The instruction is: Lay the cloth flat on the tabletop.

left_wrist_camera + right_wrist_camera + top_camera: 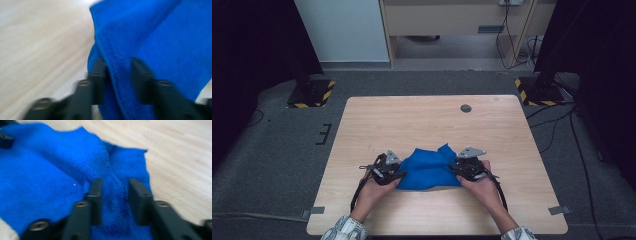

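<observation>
A blue cloth (pixel 430 169) lies bunched near the front edge of the surface (pixel 432 120). It is judged soft, light and limp, best taken at its hemmed edges. Folds are straddled, not pinched, by the parted jaws of the left gripper (pixel 393 170) and right gripper (pixel 460 167).

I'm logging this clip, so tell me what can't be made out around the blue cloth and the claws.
- Left gripper view: motion blur hides whether the left claw presses the blue cloth hem.
- Right gripper view: blur leaves the right claw contact unclear.
- High view: the cloth covers both claws' tips; the table hole is too small to identify.
</observation>
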The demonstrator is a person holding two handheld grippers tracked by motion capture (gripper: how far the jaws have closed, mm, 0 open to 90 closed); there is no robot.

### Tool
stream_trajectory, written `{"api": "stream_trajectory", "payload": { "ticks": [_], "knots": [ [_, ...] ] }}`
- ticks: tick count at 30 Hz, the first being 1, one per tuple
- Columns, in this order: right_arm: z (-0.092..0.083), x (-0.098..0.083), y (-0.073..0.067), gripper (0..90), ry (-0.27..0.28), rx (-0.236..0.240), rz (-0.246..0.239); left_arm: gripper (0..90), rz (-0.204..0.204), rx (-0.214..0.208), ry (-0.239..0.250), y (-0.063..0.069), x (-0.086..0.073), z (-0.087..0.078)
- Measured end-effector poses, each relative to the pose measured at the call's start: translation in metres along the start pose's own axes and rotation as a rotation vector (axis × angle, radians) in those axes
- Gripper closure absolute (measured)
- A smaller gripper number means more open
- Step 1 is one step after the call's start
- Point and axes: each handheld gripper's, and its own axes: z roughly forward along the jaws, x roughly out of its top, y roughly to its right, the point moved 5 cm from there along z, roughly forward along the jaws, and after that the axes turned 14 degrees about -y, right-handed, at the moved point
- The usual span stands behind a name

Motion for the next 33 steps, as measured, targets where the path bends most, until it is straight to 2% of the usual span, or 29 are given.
{"api": "stream_trajectory", "payload": {
  "ticks": [1,3,4,7,10,12,16,18,21,24,25,29,32,33],
  "knots": [
    [-0.006,0.001,0.000,49.5,0.017,0.002,0.014,48.5,-0.007,0.003,0.029,-0.001,0.002,-0.003],
    [-0.018,0.001,0.004,39.9,0.045,-0.001,0.032,43.1,-0.027,-0.006,0.088,-0.001,0.007,-0.010],
    [-0.023,0.001,0.006,34.2,0.060,-0.002,0.041,40.6,-0.033,-0.005,0.102,-0.002,0.009,-0.012],
    [-0.037,-0.002,0.014,22.4,0.085,-0.004,0.060,37.9,-0.053,-0.007,0.149,-0.003,0.017,-0.017],
    [-0.049,-0.009,0.027,16.8,0.107,-0.012,0.074,37.6,-0.052,0.013,0.158,-0.004,0.026,-0.013],
    [-0.053,-0.016,0.040,20.8,0.103,-0.024,0.106,36.7,-0.051,0.028,0.146,-0.007,0.033,-0.007],
    [-0.052,-0.034,0.057,43.6,0.053,-0.064,0.154,37.8,-0.047,0.046,0.094,-0.013,0.041,0.011],
    [-0.049,-0.043,0.061,50.8,0.021,-0.075,0.166,37.6,-0.043,0.051,0.073,-0.016,0.044,0.020],
    [-0.046,-0.052,0.064,60.1,-0.004,-0.079,0.185,37.0,-0.065,0.039,0.067,-0.019,0.051,0.031],
    [-0.041,-0.058,0.063,61.5,-0.033,-0.078,0.183,36.1,-0.045,0.039,0.054,-0.018,0.057,0.039],
    [-0.038,-0.060,0.063,60.1,-0.041,-0.079,0.187,35.8,-0.026,0.046,0.041,-0.016,0.060,0.043],
    [-0.030,-0.065,0.058,54.6,-0.065,-0.064,0.188,34.2,-0.009,0.042,0.026,-0.013,0.061,0.050],
    [-0.028,-0.064,0.056,54.5,-0.067,-0.077,0.180,32.8,-0.002,0.072,-0.005,-0.014,0.060,0.056],
    [-0.028,-0.064,0.055,54.7,-0.068,-0.077,0.177,32.4,-0.005,0.068,-0.009,-0.015,0.059,0.057]
  ]
}}
